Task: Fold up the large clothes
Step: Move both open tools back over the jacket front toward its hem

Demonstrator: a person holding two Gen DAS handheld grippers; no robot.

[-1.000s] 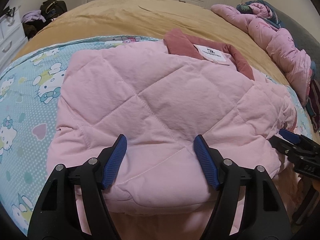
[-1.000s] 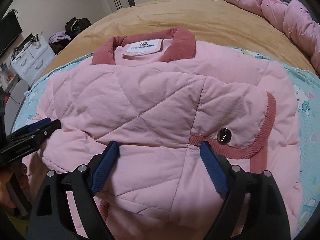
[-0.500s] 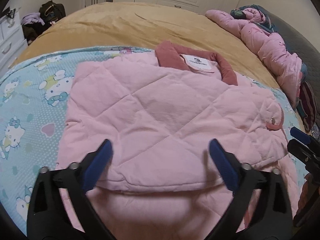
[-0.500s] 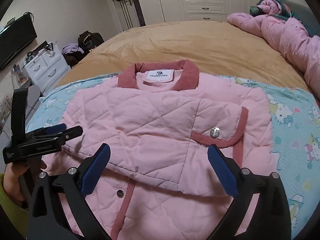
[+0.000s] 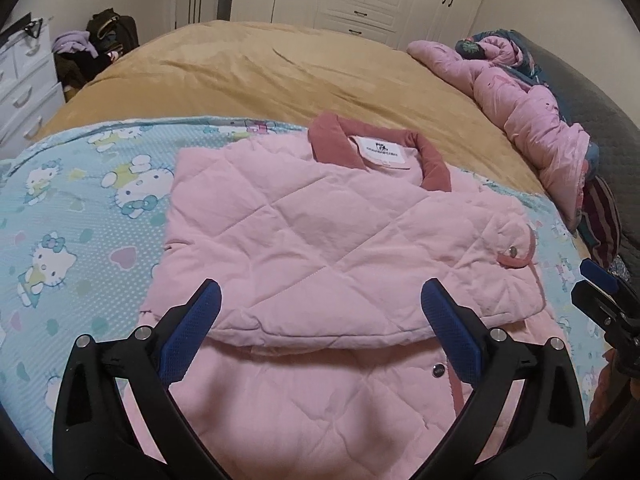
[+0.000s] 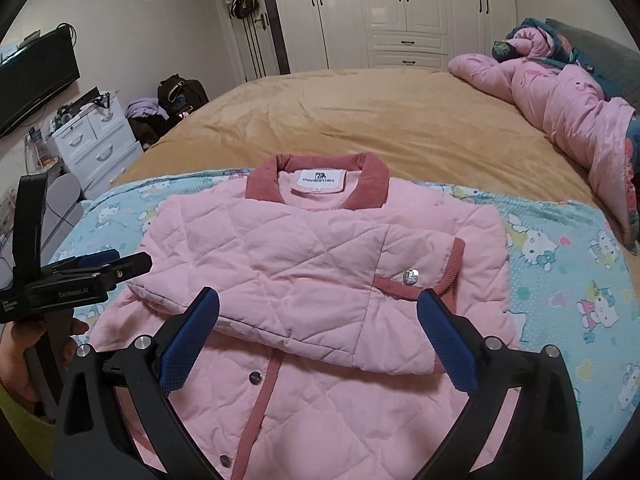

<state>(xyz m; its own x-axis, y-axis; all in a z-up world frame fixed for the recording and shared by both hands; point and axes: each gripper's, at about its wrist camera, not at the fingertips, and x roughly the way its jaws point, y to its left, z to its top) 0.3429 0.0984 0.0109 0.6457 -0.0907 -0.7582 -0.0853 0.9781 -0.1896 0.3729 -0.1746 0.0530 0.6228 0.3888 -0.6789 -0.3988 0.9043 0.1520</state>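
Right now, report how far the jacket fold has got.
Done: the pink quilted jacket lies on the cartoon-print sheet with its sides folded in across the front, collar flat at the far end. In hand: nothing; the left tongs and right tongs have just been opening and stand open above it, gripping nothing. Left: the near hem still lies unfolded, so probably one more fold up toward the collar.

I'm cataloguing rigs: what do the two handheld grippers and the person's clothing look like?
Both the left gripper and right gripper have black frames, silver rivets and blue textured pads on the fingers. White lettering marks the left gripper's side. A yellow-green sleeve shows.
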